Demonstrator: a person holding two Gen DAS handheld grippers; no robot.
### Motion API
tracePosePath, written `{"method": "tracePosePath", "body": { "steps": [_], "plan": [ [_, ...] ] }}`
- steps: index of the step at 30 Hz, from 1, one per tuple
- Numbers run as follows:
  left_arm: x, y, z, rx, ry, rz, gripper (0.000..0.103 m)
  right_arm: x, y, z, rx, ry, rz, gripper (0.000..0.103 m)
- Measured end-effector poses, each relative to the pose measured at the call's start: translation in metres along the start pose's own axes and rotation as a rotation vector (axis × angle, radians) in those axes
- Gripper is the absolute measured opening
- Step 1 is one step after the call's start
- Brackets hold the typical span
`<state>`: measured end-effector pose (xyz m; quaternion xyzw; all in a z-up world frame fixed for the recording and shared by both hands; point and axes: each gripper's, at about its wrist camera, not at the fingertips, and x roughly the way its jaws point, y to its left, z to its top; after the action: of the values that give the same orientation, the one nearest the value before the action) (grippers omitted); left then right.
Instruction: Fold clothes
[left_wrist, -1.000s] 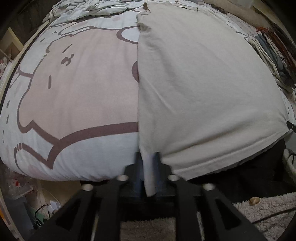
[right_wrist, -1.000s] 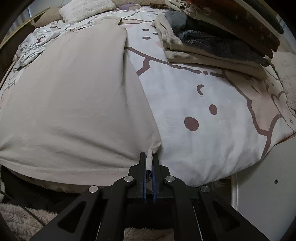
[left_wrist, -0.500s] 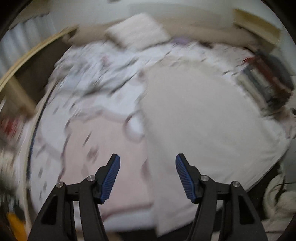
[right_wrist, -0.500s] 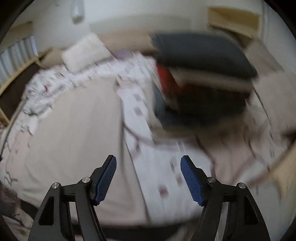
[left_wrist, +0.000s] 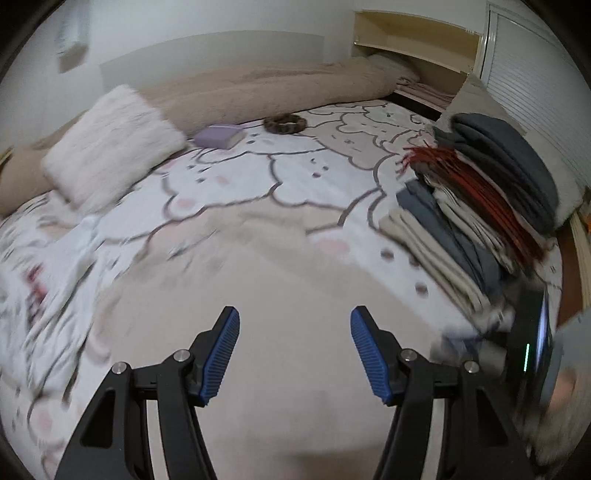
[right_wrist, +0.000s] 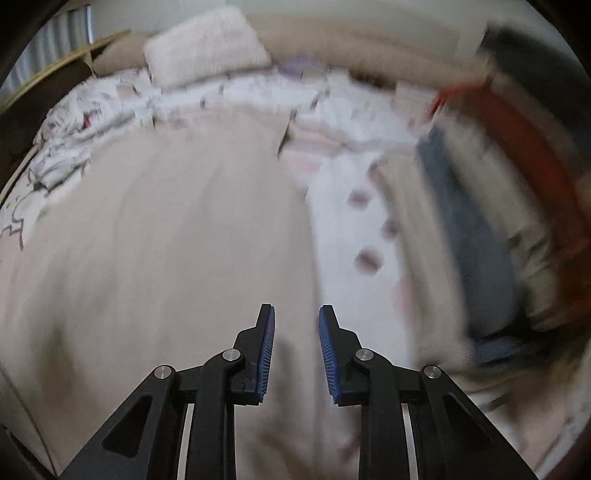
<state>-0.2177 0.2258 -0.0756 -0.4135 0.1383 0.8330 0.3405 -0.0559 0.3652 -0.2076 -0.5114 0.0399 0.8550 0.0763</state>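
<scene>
1. Beige garment (right_wrist: 155, 258) spread flat on bed, filling centre & lower left of right-wrist frame; lower centre in left-wrist view.
2. Left gripper (left_wrist: 294, 332): wide apart, empty; 1 s ago clamped on hem corner, now let go & raised.
3. Right gripper (right_wrist: 296, 325): narrow gap, nothing between; also let go of hem.
4. Likely means one fold laid down; re-grip probably next.
5. Folded stack (left_wrist: 480, 221) at right; pillow (left_wrist: 110, 147) upper left; both views blurred.
</scene>
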Motion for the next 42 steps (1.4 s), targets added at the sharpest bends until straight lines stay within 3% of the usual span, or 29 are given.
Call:
{"method": "tracePosePath", "body": {
  "steps": [2,7,10,13,16,17,19,21,33,35,36,37,38,40,42],
  "plan": [
    [0.036,-0.001,0.025,-0.002,0.011,-0.019,0.062,0.018,0.01,-0.014,-0.038,0.016,-0.014,0.025],
    [0.133,-0.001,0.082,-0.04,0.058,-0.027,0.062,0.019,0.041,-0.043,-0.171,-0.131,-0.199,0.025],
    [0.177,-0.004,0.097,-0.09,0.101,-0.006,0.062,0.02,0.052,-0.052,-0.224,-0.166,-0.273,0.025],
    [0.22,-0.015,0.102,-0.073,0.164,0.086,0.062,0.022,0.052,-0.053,-0.226,-0.174,-0.279,0.025],
    [0.254,-0.024,0.097,0.018,0.23,0.275,0.061,0.023,0.045,-0.05,-0.194,-0.174,-0.236,0.025],
    [0.258,-0.02,0.095,0.028,0.232,0.312,0.042,0.024,0.043,-0.049,-0.184,-0.174,-0.224,0.025],
    [0.252,-0.003,0.092,-0.029,0.21,0.308,0.015,0.024,0.041,-0.049,-0.17,-0.174,-0.205,0.025],
    [0.237,0.016,0.088,-0.102,0.176,0.273,0.015,0.025,0.041,-0.049,-0.165,-0.175,-0.2,0.025],
    [0.125,0.135,0.009,-0.311,0.083,0.364,0.014,0.026,0.041,-0.049,-0.164,-0.176,-0.202,0.025],
    [0.115,0.14,0.006,-0.319,0.067,0.344,0.014,0.026,0.041,-0.049,-0.165,-0.178,-0.203,0.025],
    [0.116,0.133,0.01,-0.301,0.063,0.33,0.016,0.027,0.041,-0.049,-0.165,-0.178,-0.204,0.025],
    [0.119,0.12,0.017,-0.262,0.056,0.318,0.027,0.027,0.041,-0.049,-0.165,-0.179,-0.204,0.025],
    [0.121,0.107,0.024,-0.222,0.047,0.306,0.047,0.026,0.041,-0.049,-0.165,-0.18,-0.205,0.025],
    [0.129,0.075,0.04,-0.122,0.013,0.287,0.065,0.026,0.042,-0.05,-0.165,-0.182,-0.205,0.025],
    [0.141,0.037,0.058,0.005,-0.007,0.284,0.065,0.026,0.042,-0.05,-0.165,-0.184,-0.206,0.025]
  ]
}}
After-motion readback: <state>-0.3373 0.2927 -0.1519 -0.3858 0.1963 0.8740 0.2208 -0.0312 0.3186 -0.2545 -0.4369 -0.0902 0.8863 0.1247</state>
